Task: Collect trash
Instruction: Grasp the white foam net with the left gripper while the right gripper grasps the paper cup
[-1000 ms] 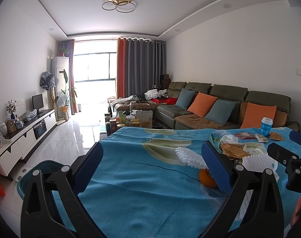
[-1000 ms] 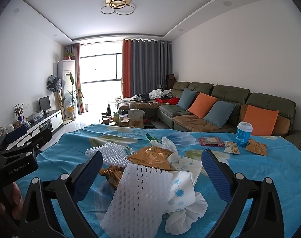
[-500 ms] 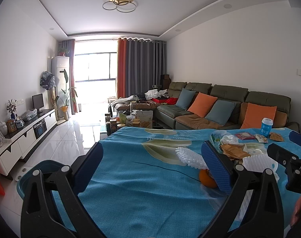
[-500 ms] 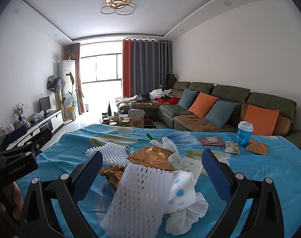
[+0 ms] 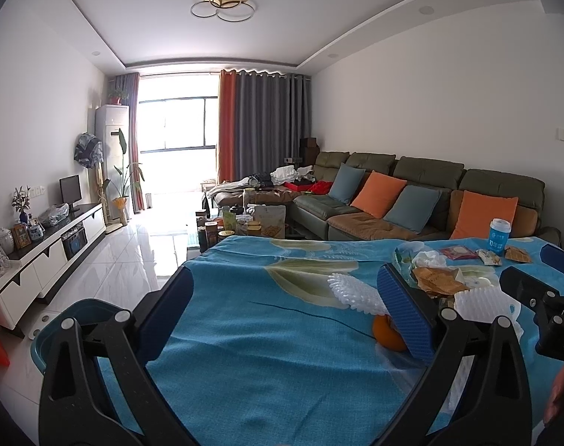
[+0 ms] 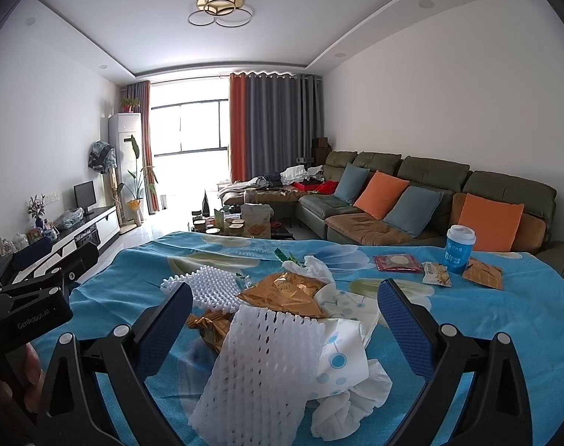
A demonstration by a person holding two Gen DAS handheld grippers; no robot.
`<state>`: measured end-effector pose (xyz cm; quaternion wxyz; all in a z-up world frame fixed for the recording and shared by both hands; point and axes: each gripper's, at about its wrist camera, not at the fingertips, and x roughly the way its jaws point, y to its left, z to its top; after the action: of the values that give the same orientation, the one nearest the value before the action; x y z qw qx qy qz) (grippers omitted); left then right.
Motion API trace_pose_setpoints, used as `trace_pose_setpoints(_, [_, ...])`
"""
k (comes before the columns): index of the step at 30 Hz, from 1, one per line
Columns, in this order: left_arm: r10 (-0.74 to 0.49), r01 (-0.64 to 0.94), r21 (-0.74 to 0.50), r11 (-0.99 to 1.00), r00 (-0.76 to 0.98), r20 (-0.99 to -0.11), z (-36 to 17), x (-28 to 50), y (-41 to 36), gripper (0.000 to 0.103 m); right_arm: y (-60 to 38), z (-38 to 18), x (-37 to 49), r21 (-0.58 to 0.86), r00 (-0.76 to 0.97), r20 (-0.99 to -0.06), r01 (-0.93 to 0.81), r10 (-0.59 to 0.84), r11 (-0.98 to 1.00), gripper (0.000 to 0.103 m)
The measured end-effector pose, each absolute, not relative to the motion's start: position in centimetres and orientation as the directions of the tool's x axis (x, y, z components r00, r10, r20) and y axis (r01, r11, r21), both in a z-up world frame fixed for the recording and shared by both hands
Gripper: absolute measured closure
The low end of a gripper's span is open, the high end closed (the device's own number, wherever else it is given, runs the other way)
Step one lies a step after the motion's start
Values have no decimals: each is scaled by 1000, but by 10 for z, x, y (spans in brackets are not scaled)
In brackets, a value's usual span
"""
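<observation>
Blue floral cloth fills the lower half of both views, with a sofa at middle right. Centre-bottom in the right wrist view lies the trash pile, white foam netting foremost, framed by the right gripper, fingers wide and empty. The left gripper, equally wide, hangs over bare cloth, an orange beside its right finger.

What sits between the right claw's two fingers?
In the right wrist view, the open right claw frames a trash pile: white foam net, gold wrapper, crumpled tissue.
</observation>
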<state>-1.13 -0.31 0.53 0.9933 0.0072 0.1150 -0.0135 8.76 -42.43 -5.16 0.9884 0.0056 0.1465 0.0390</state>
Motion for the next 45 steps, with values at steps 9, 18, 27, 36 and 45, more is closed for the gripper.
trace_pose_setpoints(9, [-79, 83, 7, 997, 965, -251, -1, -10, -9, 6, -425, -53, 87, 32, 950, -301, -73, 79, 997, 7])
trace_pose_setpoints(18, [-331, 338, -50, 940, 864, -379, -18, 4, -31, 6, -449, -59, 95, 89, 930, -357, -63, 91, 994, 7])
trace_pose_setpoints(27, [-565, 572, -155, 806, 664, -489, -50, 13, -71, 16, -494, -77, 106, 211, 879, -456, -45, 139, 977, 29])
trace_pose_setpoints(36, [-635, 630, -250, 735, 512, -578, -77, 27, -93, 78, -501, -90, 115, 311, 822, -498, -128, 276, 942, 75])
trace_pose_setpoints(45, [-677, 659, -264, 704, 513, -527, -59, 12, -75, 91, -506, -75, 110, 314, 829, -470, -164, 303, 935, 92])
